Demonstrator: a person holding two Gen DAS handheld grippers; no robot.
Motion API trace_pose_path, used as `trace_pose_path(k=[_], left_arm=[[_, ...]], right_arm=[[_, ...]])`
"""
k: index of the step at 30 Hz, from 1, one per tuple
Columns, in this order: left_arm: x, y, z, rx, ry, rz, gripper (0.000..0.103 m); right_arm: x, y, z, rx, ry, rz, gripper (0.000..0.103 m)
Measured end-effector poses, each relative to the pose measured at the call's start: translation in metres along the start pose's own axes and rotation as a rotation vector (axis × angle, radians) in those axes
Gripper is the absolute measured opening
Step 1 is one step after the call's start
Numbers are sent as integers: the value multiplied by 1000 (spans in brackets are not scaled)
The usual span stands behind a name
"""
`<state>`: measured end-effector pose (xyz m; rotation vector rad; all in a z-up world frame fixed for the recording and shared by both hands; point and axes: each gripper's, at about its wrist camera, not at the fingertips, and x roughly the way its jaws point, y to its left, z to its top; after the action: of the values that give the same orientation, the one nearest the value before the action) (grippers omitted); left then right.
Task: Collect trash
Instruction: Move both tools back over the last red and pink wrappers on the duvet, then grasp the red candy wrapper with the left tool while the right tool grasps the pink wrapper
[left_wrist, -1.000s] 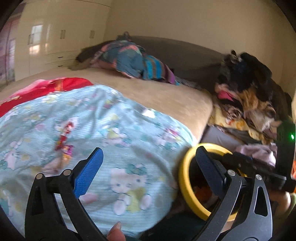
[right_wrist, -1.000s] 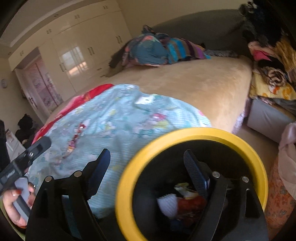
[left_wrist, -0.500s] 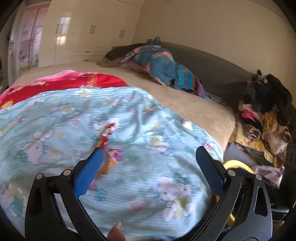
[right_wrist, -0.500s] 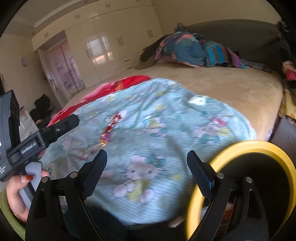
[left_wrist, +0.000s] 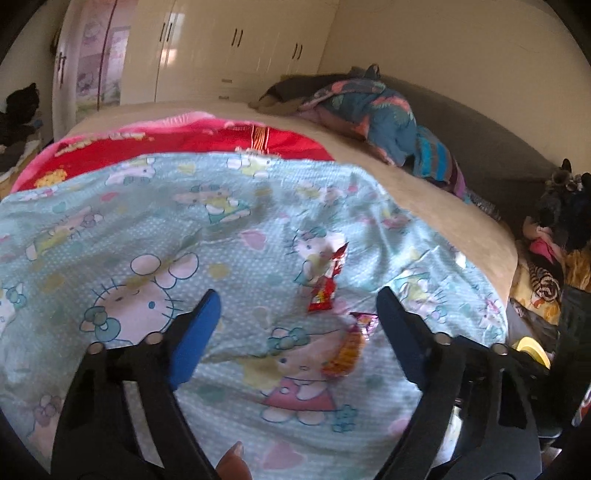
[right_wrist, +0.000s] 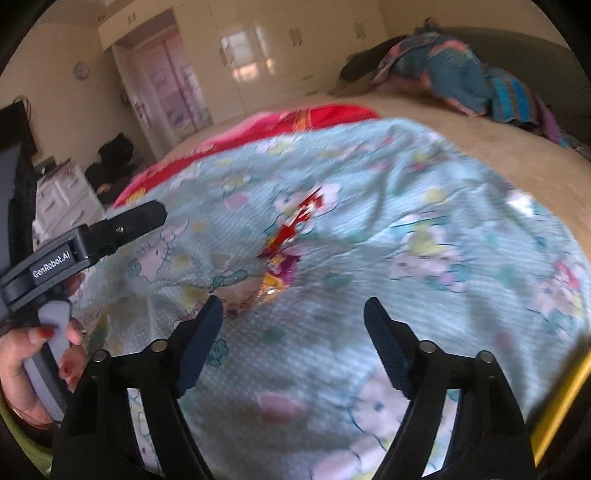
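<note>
Both hand-held grippers stand spread with nothing between their pads; the jaws of each have just been closing a little, yet they pinch only air. Ahead of the left hand-held gripper (left_wrist: 295, 325), just beyond its fingertips and toward its right finger, lie the trash pieces: a red wrapper (left_wrist: 325, 284) and, nearer, an orange-and-purple wrapper (left_wrist: 351, 347), both flat on the pale-blue cartoon-print blanket (left_wrist: 147, 221) on the bed. From the right hand-held gripper (right_wrist: 291, 325) the same wrappers sit ahead and to its left, close to its left finger.

My judgement is that the step is reaching for the nearer wrapper. To do it well, centre one gripper so the wrapper falls midway between the pads, lower until the tips just dent the blanket, and pinch a raised edge of the foil, not the cloth beneath; thin film slips easily, and gathering blanket with it is the likely fault.

Each gripper tilts downward toward the bed. A hand (right_wrist: 26, 354) grips the left tool's handle at the right view's left edge. The yellow bin rim (left_wrist: 532, 350) shows beyond the left gripper's right finger.
</note>
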<state>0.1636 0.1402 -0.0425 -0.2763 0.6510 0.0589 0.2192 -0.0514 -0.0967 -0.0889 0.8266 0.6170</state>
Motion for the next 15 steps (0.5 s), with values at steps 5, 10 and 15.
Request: trace_pose_path(k=[5, 10, 15], left_arm=[[28, 5, 1, 20, 72, -39, 58], [58, 5, 4, 21, 126, -59, 53], [86, -2, 8, 24, 180, -106, 51]], right_arm=[[37, -5, 14, 49, 70, 57, 65], [68, -15, 14, 123, 131, 136, 47], [66, -18, 10, 116, 129, 136, 21]])
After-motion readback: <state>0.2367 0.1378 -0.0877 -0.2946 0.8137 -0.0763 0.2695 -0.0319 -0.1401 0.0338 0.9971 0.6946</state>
